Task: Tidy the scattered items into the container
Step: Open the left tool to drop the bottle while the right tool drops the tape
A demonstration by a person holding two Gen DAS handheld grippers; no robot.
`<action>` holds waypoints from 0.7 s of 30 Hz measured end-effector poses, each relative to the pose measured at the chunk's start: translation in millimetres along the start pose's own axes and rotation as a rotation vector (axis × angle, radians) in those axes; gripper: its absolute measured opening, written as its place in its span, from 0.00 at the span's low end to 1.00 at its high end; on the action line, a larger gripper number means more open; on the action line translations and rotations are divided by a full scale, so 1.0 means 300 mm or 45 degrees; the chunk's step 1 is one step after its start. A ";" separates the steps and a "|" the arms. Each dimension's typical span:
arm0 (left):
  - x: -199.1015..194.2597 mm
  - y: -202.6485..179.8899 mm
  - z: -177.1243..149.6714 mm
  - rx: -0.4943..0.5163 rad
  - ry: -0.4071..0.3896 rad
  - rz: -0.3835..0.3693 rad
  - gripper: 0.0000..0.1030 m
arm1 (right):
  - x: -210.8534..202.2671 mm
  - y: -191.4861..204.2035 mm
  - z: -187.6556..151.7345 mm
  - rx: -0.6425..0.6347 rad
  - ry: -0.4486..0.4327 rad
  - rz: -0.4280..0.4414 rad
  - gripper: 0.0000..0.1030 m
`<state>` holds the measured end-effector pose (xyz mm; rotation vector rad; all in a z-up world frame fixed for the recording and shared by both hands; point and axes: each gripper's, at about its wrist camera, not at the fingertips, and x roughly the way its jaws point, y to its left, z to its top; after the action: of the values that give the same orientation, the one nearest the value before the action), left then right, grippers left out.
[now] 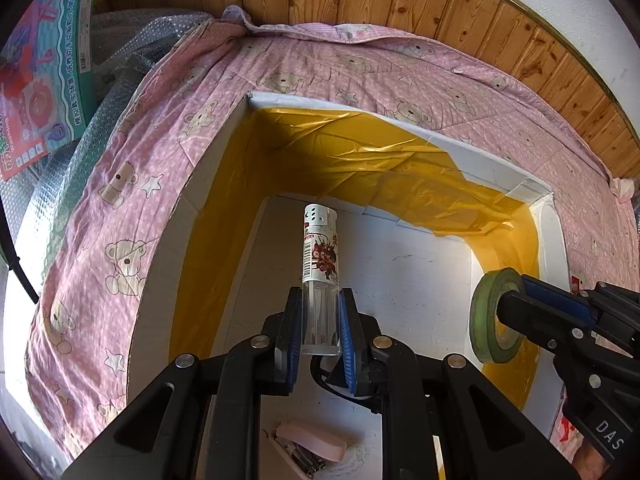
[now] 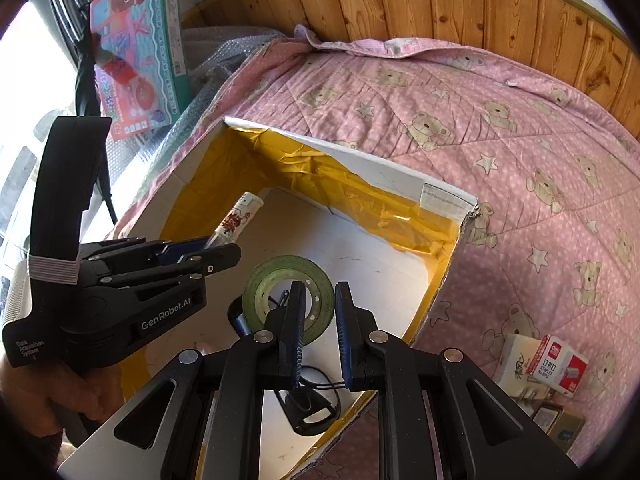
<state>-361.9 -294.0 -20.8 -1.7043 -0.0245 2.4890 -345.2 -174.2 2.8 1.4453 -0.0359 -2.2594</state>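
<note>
While both grippers reach over a white box (image 1: 200,184) lined with yellow tape, the left gripper (image 1: 320,320) at lower centre of its view is clenched on a clear bottle (image 1: 320,264) with a white perforated cap and a red cartoon label whose writing is too small to read. At the right edge of that view, the right gripper (image 1: 516,300) grasps a green tape roll (image 1: 484,320), one finger through its hole. A pink stapler (image 1: 312,444) lies on the box floor at the bottom. Seen from the right wrist, the tape roll (image 2: 316,300) sits at centre between the fingers of the right gripper (image 2: 320,320). The left gripper (image 2: 200,250), at middle left, reads "GenRobot.AI" and "Data Acquisition System". A red-and-white staples box (image 2: 556,368), marked "STAPLES", rests at lower right on the pink bear-print quilt (image 2: 480,128), outside the container. A colourful toy box (image 2: 136,40) stands upper left.
</note>
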 end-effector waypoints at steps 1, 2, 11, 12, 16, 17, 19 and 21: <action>0.012 0.003 0.002 -0.009 0.016 -0.015 0.18 | 0.005 0.003 0.001 -0.008 0.002 -0.004 0.15; 0.023 0.007 0.005 -0.017 0.029 -0.024 0.18 | 0.008 0.008 0.002 -0.019 0.002 -0.012 0.15; 0.034 0.026 0.023 -0.053 -0.004 -0.011 0.39 | 0.011 0.002 -0.003 -0.003 -0.066 -0.017 0.21; 0.025 0.030 0.020 -0.060 -0.018 -0.017 0.39 | 0.005 -0.001 -0.007 0.005 -0.073 -0.001 0.21; -0.007 0.053 0.003 -0.087 -0.032 -0.051 0.39 | -0.025 -0.012 -0.015 0.044 -0.100 0.037 0.22; -0.017 0.057 -0.003 -0.093 -0.035 -0.061 0.39 | -0.036 -0.012 -0.019 0.052 -0.109 0.047 0.22; -0.038 0.060 -0.018 -0.090 -0.042 -0.074 0.39 | -0.058 -0.007 -0.031 0.058 -0.122 0.058 0.22; -0.067 0.064 -0.037 -0.089 -0.054 -0.086 0.39 | -0.083 0.000 -0.046 0.067 -0.136 0.074 0.22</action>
<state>-346.2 -315.8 -7.8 -1.6474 -0.1721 2.5026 -324.7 -161.5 17.9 1.3307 -0.1700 -2.3016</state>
